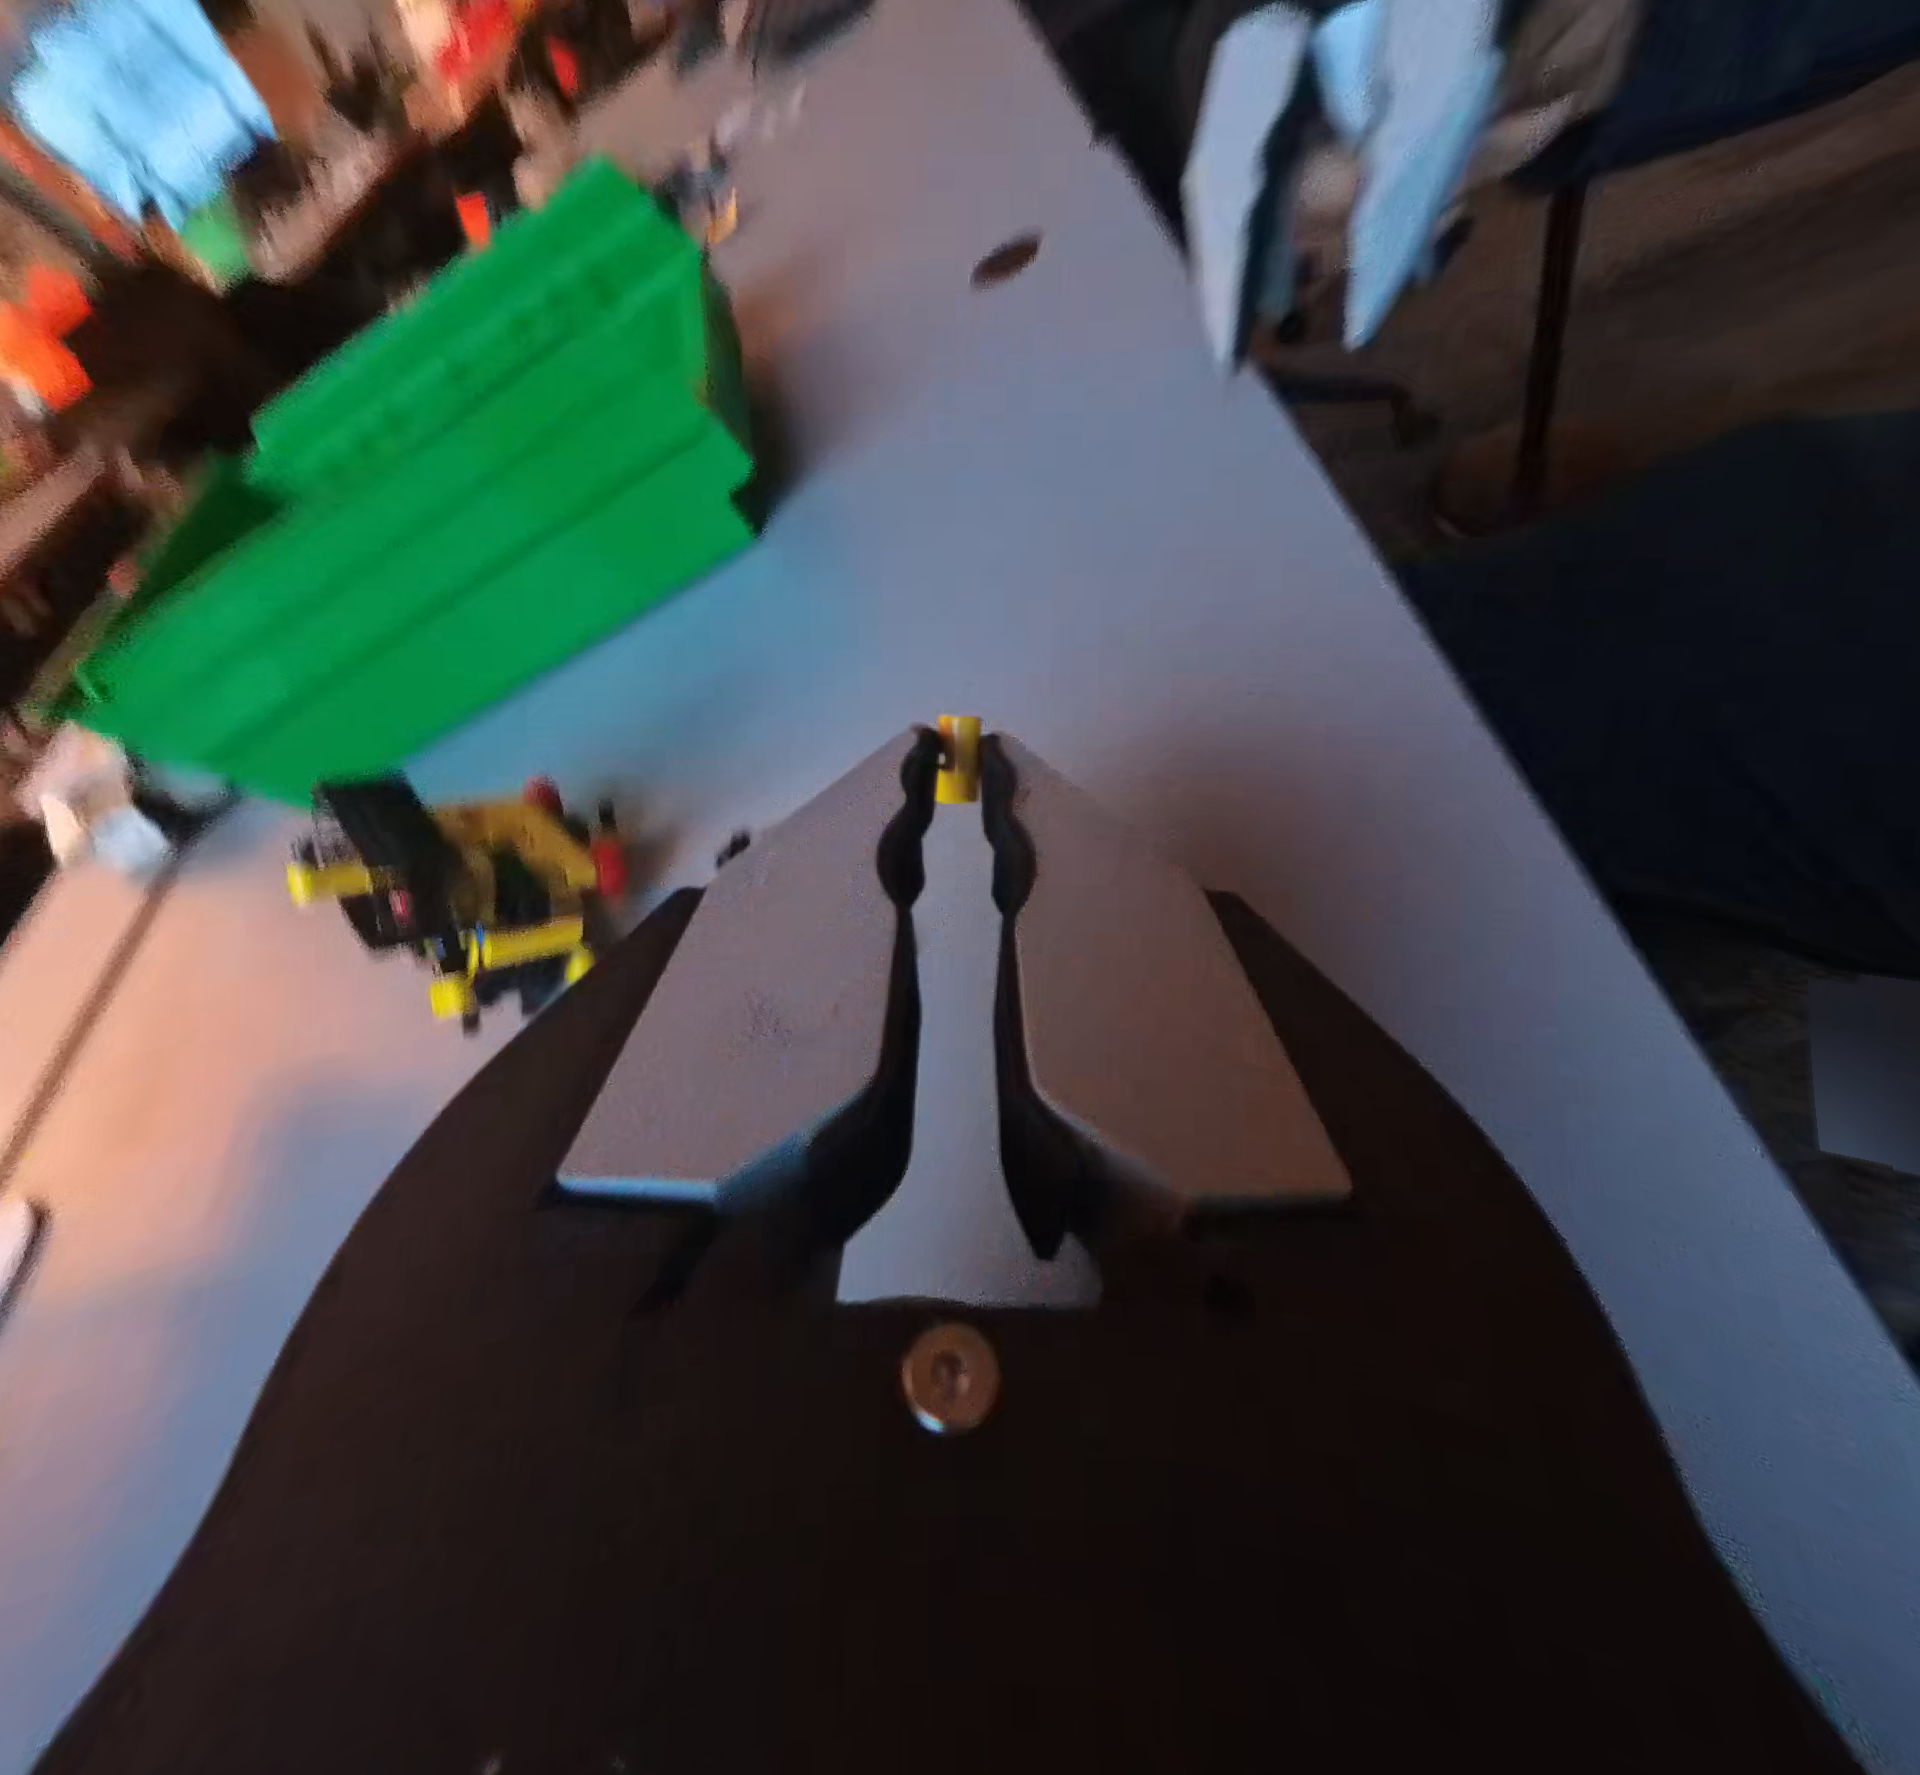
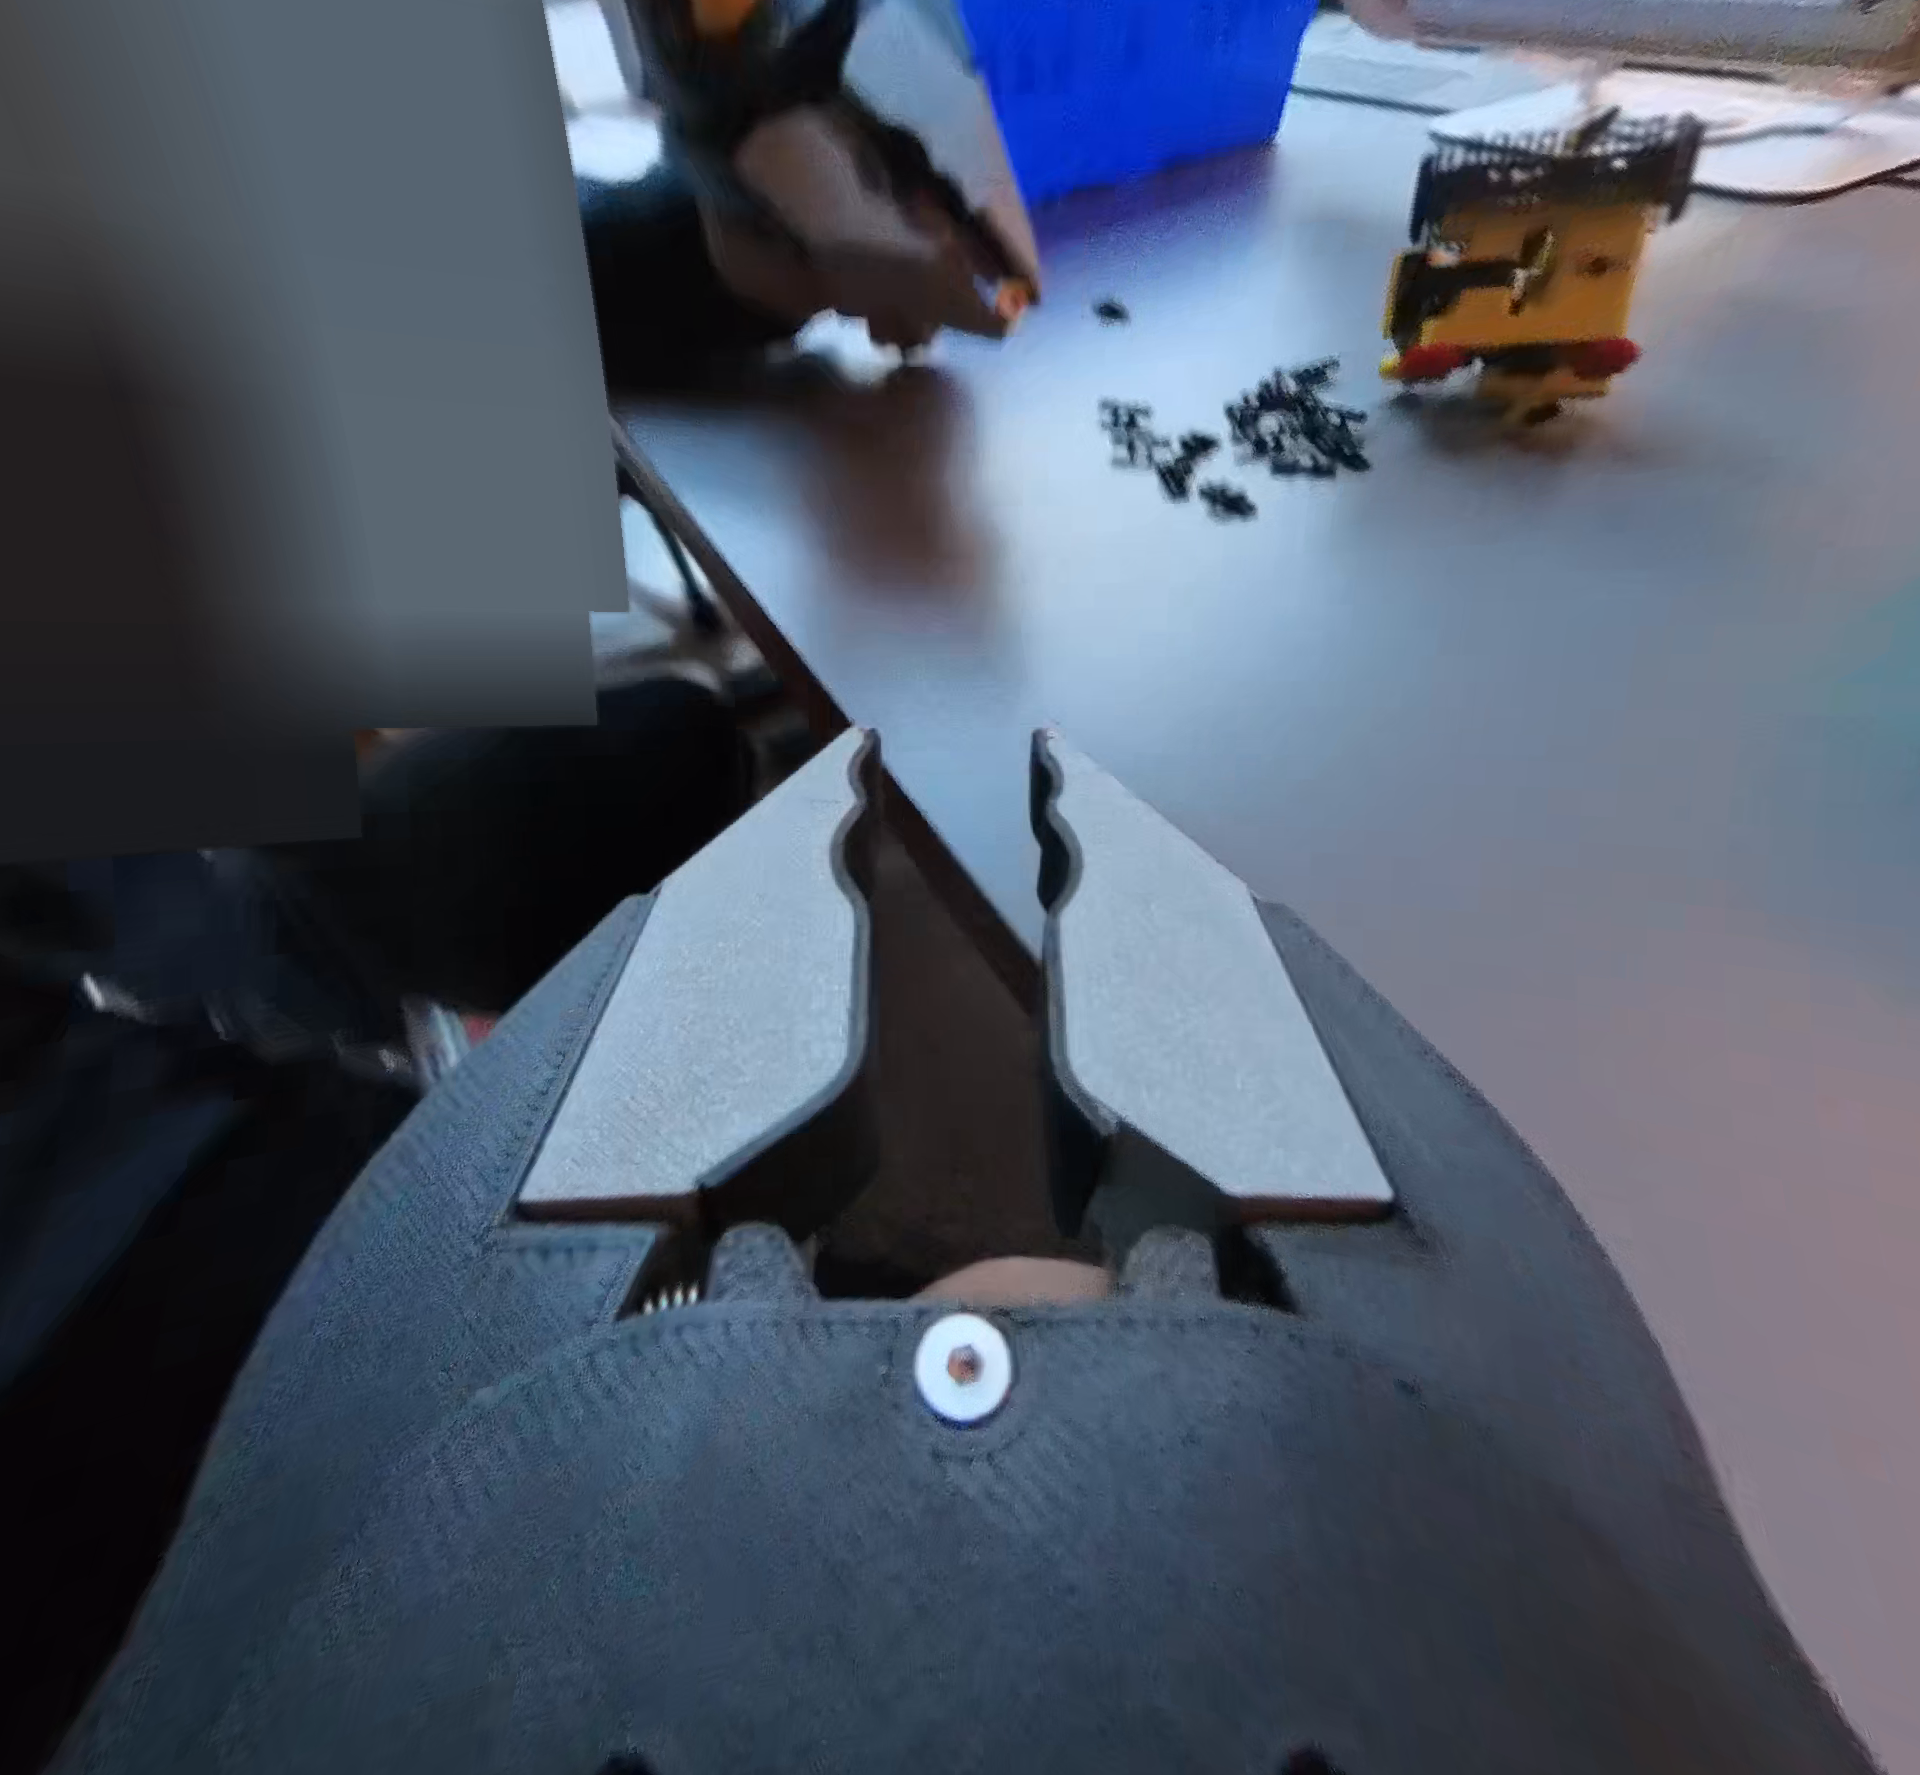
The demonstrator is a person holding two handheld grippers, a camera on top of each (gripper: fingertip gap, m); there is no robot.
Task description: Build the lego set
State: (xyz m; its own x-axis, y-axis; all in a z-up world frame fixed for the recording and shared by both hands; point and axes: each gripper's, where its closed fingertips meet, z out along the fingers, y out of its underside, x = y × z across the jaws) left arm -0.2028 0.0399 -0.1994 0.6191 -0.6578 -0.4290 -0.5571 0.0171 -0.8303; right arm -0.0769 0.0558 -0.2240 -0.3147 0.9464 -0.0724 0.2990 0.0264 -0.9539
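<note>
While the left hand-held gripper (image 1: 956, 757) pinches a small yellow piece (image 1: 957, 755) right of the lego vehicle (image 1: 468, 878), the right hand-held gripper (image 2: 954, 769) gapes empty; no legible writing.

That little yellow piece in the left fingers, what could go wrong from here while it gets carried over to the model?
1. The yellow piece is pinched only at the very fingertips of the left gripper, so it may twist or pop out.
2. The loose black pins lie beside the yellow model; a sweep there could scatter them.
3. The right gripper hangs open at the table edge, so nothing steadies the model when the piece is pressed on.
</note>
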